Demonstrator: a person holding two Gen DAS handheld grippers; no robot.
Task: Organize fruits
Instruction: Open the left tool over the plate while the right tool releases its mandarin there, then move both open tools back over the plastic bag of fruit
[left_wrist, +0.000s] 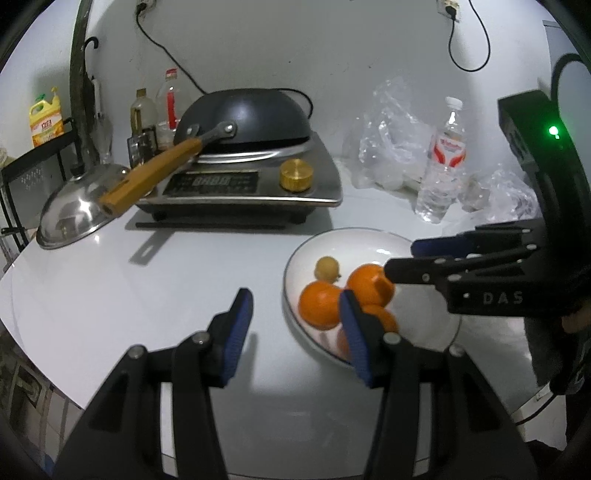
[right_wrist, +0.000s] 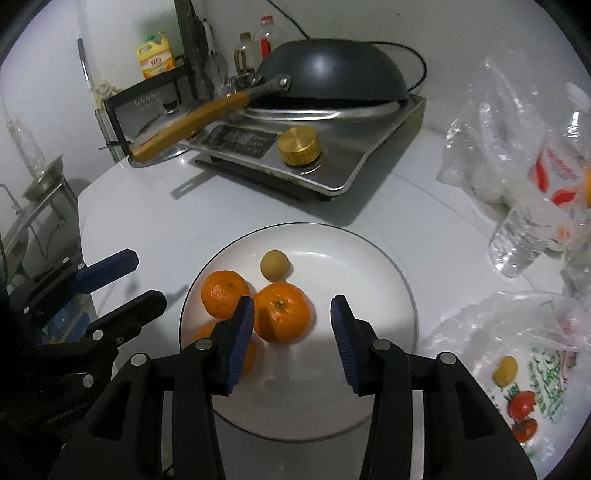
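Note:
A white plate (right_wrist: 369, 258) sits on the white table and holds three oranges and a small tan round fruit (right_wrist: 274, 264). One orange (right_wrist: 282, 312) lies between the open jaws of my right gripper (right_wrist: 293, 312), which hovers over the plate; whether the pads touch it I cannot tell. A second orange (right_wrist: 223, 293) lies to its left, and a third (right_wrist: 205, 332) is partly hidden behind the left finger. In the left wrist view, my left gripper (left_wrist: 295, 312) is open and empty beside the plate (left_wrist: 332, 240), left of the oranges (left_wrist: 319, 304). The right gripper (left_wrist: 402, 258) reaches in from the right.
An induction cooker (right_wrist: 354, 162) with an upturned black wok (right_wrist: 332, 70) stands behind the plate. A steel lid (left_wrist: 70, 210) lies at the left. A water bottle (left_wrist: 443, 158) and plastic bags (right_wrist: 509, 369), one holding a small tan fruit (right_wrist: 505, 370), lie at the right.

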